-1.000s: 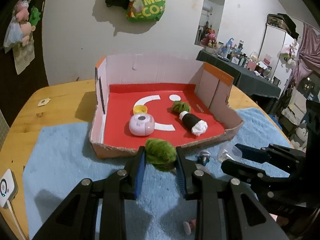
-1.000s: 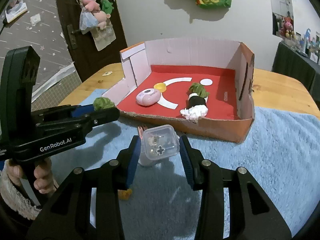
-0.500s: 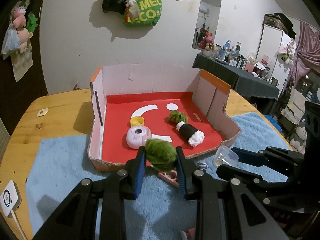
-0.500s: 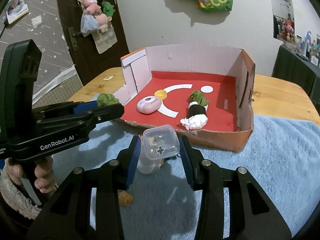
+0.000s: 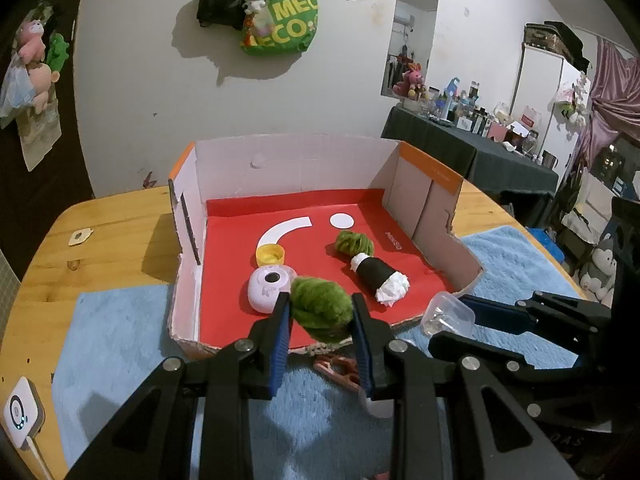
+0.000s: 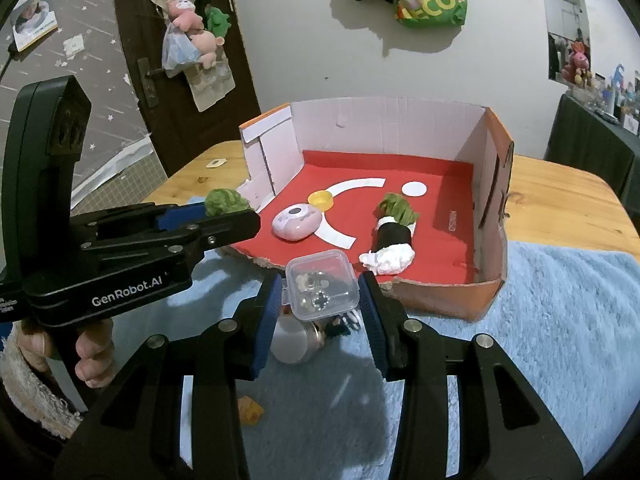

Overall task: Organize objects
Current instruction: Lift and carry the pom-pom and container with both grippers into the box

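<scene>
- Left tool (image 5: 320,312): fingers closed onto a green yarn ball (image 5: 320,307), held clear of the blue towel (image 5: 112,344) at the near edge of the cardboard box (image 5: 280,160).
- Right tool (image 6: 320,300): fingers clamped on a small clear plastic case (image 6: 322,284) with small metal pieces inside, held above the towel just in front of the box's torn front wall.
- Box contents, on the red floor: a lilac round gadget (image 5: 266,286), a yellow bottle cap (image 5: 271,255) just behind it, and a black, white and green roll-shaped toy (image 5: 374,270) to the right.
- On the towel below the tools: a pink clip (image 5: 340,368) near the box front; a pale round item (image 6: 292,338) and an orange scrap (image 6: 250,410), identity of both not clear.
- Wooden surface (image 5: 120,224) carries towel and box; a white device (image 5: 18,416) sits at its left near corner.
</scene>
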### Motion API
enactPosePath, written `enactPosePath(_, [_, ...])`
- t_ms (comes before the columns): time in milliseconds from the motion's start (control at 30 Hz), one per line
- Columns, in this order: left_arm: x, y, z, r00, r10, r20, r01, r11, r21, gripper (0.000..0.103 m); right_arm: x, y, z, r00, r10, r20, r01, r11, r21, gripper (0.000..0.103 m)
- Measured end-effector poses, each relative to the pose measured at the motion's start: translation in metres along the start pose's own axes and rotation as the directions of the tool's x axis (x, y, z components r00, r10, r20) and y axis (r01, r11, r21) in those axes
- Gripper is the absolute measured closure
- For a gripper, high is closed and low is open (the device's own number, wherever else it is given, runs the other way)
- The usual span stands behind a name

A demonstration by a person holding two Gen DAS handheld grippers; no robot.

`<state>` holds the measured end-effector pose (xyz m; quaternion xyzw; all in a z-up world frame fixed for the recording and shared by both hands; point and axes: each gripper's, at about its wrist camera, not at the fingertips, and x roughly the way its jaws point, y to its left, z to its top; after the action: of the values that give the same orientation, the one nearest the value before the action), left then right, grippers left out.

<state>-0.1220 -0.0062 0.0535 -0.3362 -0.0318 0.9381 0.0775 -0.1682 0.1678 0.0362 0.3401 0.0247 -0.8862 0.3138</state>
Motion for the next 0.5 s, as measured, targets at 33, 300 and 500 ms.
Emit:
enactPosePath(33, [0.0006, -0.0001, 0.0009, 1.000, 0.001, 0.000, -0.001, 1.000, 0.001, 0.073, 0.0002, -0.0003, 0.0006, 1.000, 0.001, 0.000, -0.001, 1.000, 0.000, 0.065])
enactPosePath(300, [0.0021, -0.0001, 0.0027, 1.000, 0.002, 0.000, -0.002, 1.000, 0.003, 0.073, 0.0036, -0.0022, 0.0060, 1.000, -0.002, -0.002, 0.002, 1.000, -0.003, 0.065])
enactPosePath(500, [0.0066, 0.0011, 0.0080, 1.000, 0.002, -0.005, -0.002, 1.000, -0.001, 0.073, 0.0084, -0.0037, 0.0100, 1.000, -0.004, -0.009, 0.004, 1.000, -0.007, 0.065])
